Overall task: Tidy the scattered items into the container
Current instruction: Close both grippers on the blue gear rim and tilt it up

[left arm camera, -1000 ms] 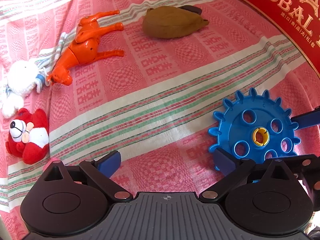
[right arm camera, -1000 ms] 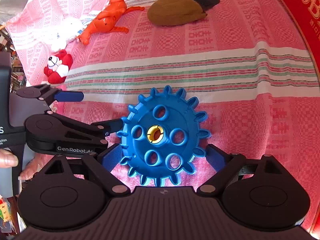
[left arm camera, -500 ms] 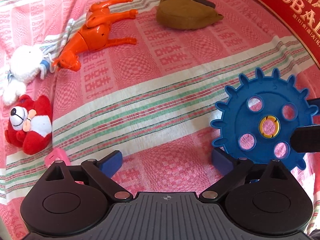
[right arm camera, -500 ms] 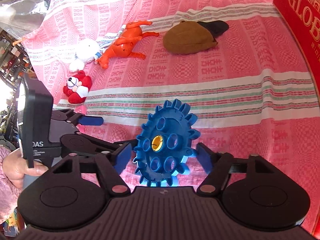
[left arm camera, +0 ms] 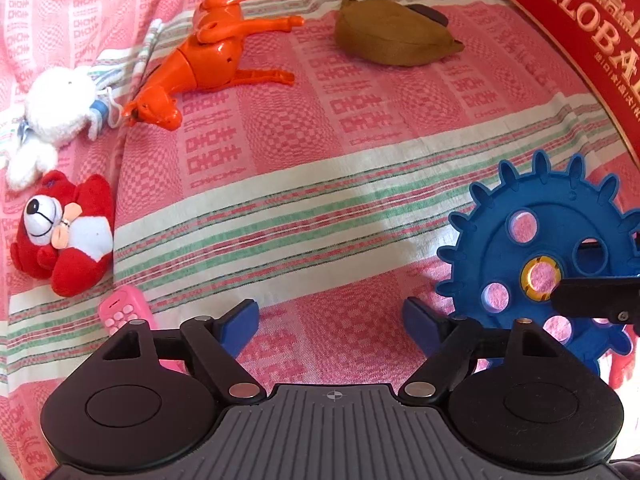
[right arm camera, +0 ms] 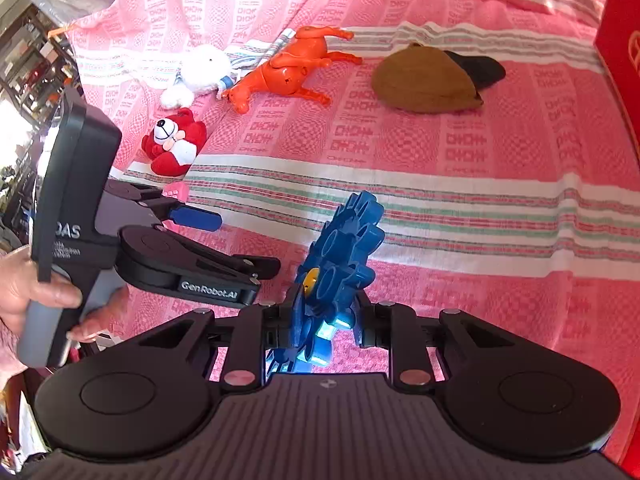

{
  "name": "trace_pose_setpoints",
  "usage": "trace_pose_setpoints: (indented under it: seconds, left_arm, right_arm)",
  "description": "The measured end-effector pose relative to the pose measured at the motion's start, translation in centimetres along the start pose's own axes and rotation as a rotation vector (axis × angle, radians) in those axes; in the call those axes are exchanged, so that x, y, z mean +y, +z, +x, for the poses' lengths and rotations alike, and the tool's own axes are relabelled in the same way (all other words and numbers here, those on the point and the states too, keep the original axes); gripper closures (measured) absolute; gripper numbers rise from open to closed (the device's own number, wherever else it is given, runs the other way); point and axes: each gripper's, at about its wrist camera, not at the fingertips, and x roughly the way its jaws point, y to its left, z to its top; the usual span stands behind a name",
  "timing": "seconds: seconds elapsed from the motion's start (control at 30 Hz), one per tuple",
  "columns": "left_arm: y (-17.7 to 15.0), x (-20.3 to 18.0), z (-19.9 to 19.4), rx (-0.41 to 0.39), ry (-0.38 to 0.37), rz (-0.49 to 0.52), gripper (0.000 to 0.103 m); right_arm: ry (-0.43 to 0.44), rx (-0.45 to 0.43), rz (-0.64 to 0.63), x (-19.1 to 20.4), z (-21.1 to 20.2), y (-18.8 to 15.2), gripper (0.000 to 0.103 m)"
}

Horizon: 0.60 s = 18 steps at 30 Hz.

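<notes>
Blue gear (right arm camera: 340,264), right gripper (right arm camera: 324,312) closing (edgewise)

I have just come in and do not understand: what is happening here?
A person tidies toys off a pink woven cloth. The right gripper is closing on a blue plastic gear wheel, now tilted on edge between its fingers. The left gripper is closing on nothing, above the cloth. An orange plastic horse lies waiting.

Bare striped cloth (left arm camera: 320,216) mid-scene — (toys leftward)
</notes>
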Motion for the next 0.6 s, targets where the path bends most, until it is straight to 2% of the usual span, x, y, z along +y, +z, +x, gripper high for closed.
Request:
trace_pose_setpoints:
  seconds: [0.17, 0.3, 0.4, 0.53, 0.6]
  left_arm:
    - [2.0, 1.6, -2.9, -0.02, -0.139, -0.106, 0.015]
    - [4.1, 1.0, -4.7, -0.019, -0.22, -0.135, 0.013]
    - [5.4, -0.3, -5.0, 0.019, -0.244, -0.143, 0.014]
    - [6.8, -1.7, -5.1, 0.048, -0.226, -0.155, 0.013]
    - [7.4, -1.8, -5.3, 0.048, -0.236, -0.165, 0.013]
  right_arm:
    - [-0.013, -0.008, -0.08, 1.1, 0.0, 0.4, 0.077]
    - [-0.013, -0.009, -0.1, 1.5, 0.3, 0.7, 0.077]
    - [-0.017, -0.018, -0.119, 2.0, 0.4, 1.0, 0.076]
    - [-0.03, -0.017, -0.148, 2.6, 0.6, 1.1, 0.069]
    - [-0.027, -0.017, -0.155, 2.7, 0.7, 1.1, 0.069]
